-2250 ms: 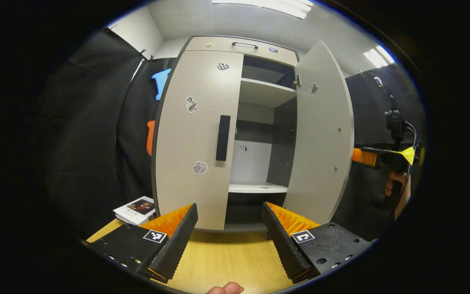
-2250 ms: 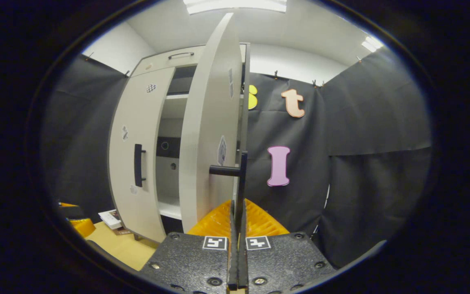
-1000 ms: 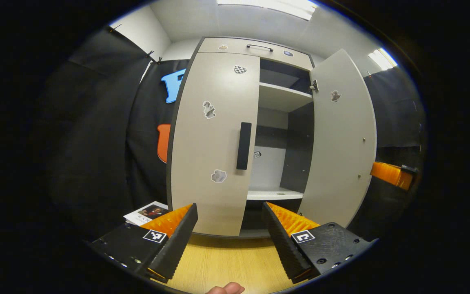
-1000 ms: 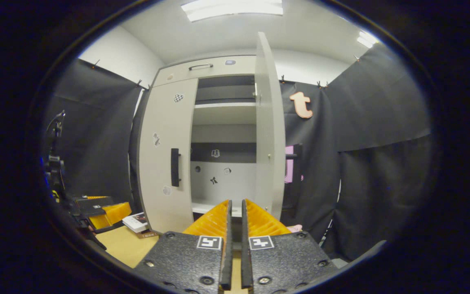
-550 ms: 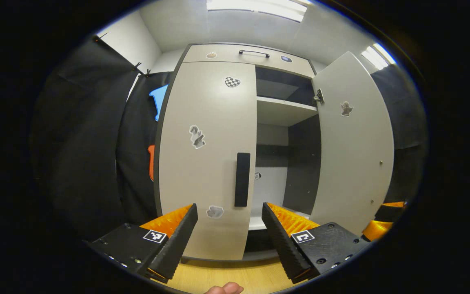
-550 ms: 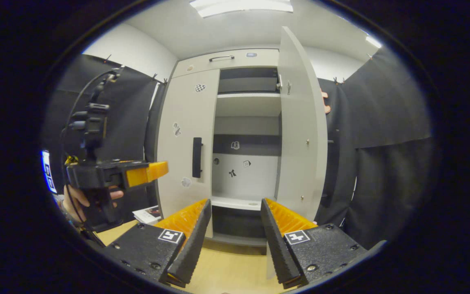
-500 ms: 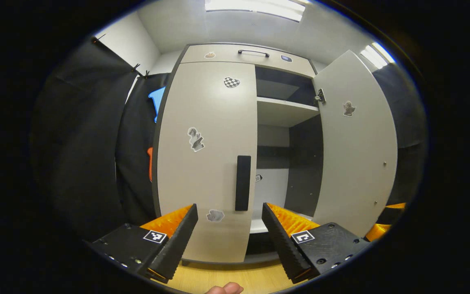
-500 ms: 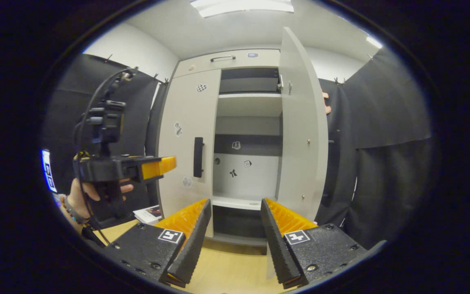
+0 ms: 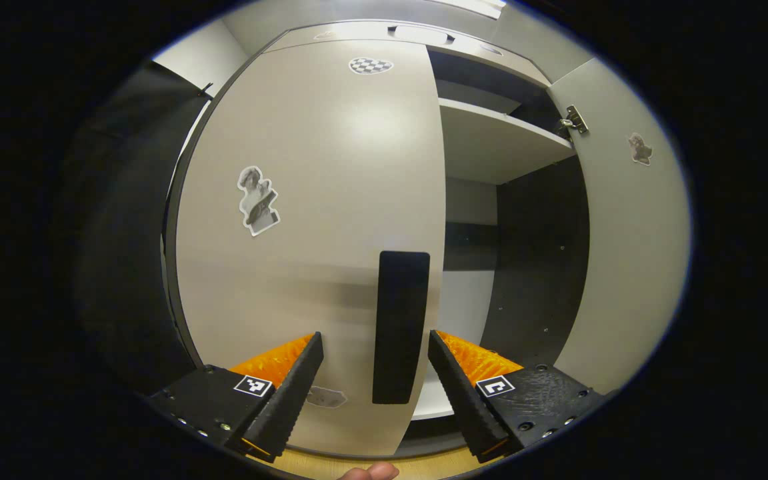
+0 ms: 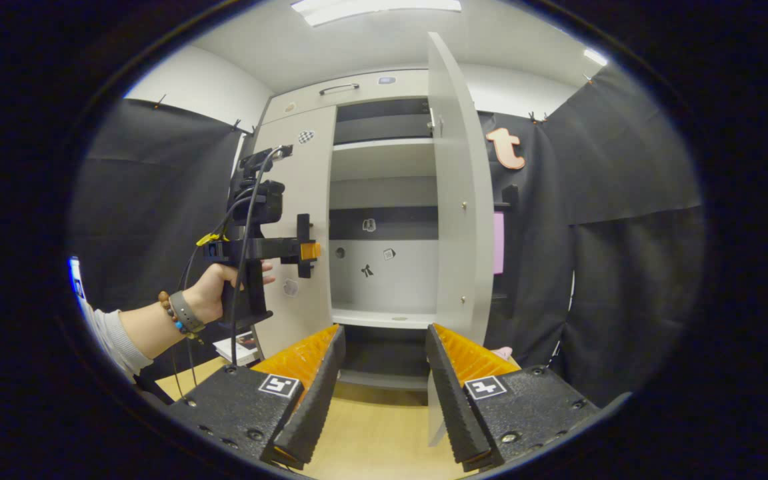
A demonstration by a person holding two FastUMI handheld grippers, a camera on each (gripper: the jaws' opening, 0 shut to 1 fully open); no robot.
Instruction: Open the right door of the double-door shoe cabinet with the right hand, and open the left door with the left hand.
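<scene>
**Left gripper closing in on the last shut door's handle**

In the left gripper view, the left gripper (image 9: pixel 375 373) is sitting at 6 o'clock with its fingers spread wide, and the black handle (image 9: pixel 400 327) of the left door (image 9: pixel 331 220) is now hanging between them, its lower end level with the fingertips. Half a second ago that handle was standing small and well beyond the tips; the cabinet has since swelled across the view, so the gripper has been pushed right up to the door. The fingers are not yet pressing on the handle, so the closing and the pull are judged to be the next steps.

In the right gripper view, the right gripper (image 10: pixel 379 393) is idling at 6 o'clock, fingers apart and empty, well back from the cabinet over the wooden floor (image 10: pixel 371 440). A second ago those fingers were nearly pressed together; they have opened and drawn away, which reads as the right hand's share being finished.

Farther off at 9 o'clock, a hand (image 10: pixel 214 290) is holding the left gripper against the handle. Behind it the left door is lying flush and shut, pale grey with small stickers. At 1 o'clock the right door (image 10: pixel 461 207) is standing swung out, nearly edge-on, exposing a pale shelf (image 10: pixel 381 157) and dark inner walls.
</scene>
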